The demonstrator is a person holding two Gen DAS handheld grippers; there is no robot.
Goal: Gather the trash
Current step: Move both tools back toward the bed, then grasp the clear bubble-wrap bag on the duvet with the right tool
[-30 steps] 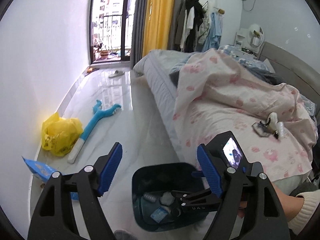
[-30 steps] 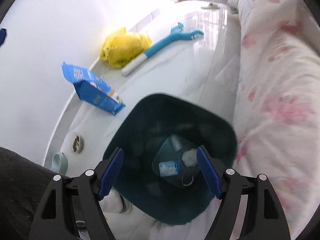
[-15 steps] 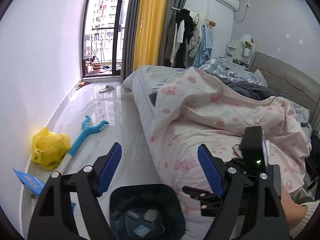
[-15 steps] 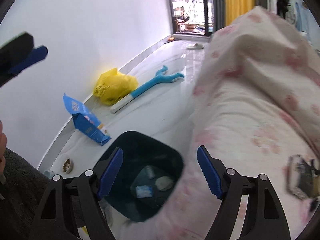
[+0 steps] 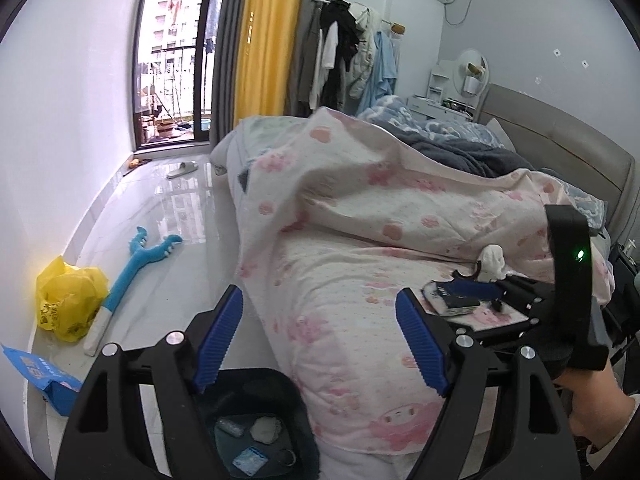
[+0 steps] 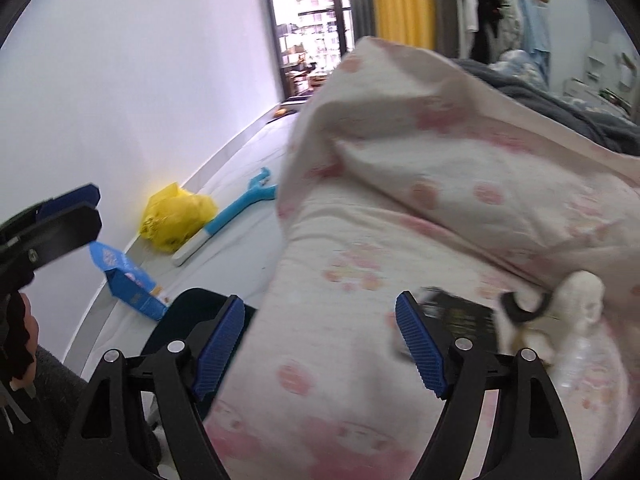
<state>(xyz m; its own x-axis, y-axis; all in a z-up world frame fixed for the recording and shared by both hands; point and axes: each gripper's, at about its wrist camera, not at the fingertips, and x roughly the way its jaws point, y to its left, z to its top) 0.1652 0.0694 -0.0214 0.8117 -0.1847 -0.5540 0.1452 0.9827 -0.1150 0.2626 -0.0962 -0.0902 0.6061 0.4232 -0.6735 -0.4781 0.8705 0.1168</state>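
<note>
Trash (image 5: pixel 250 442) inside the bin (image 5: pixel 298 394) shows only from left wrist.

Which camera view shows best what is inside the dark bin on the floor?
The left wrist view: it looks down into the bin and shows several small pieces of trash on its bottom. The right wrist view shows only part of its rim, behind a gripper finger and the bed's edge.

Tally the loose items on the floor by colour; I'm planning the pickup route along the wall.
Yellow: 1, the plastic bag
Blue: 2, the long plush toy and the open carton
Pale: 1, the slipper near the balcony door
Total: 4
</note>
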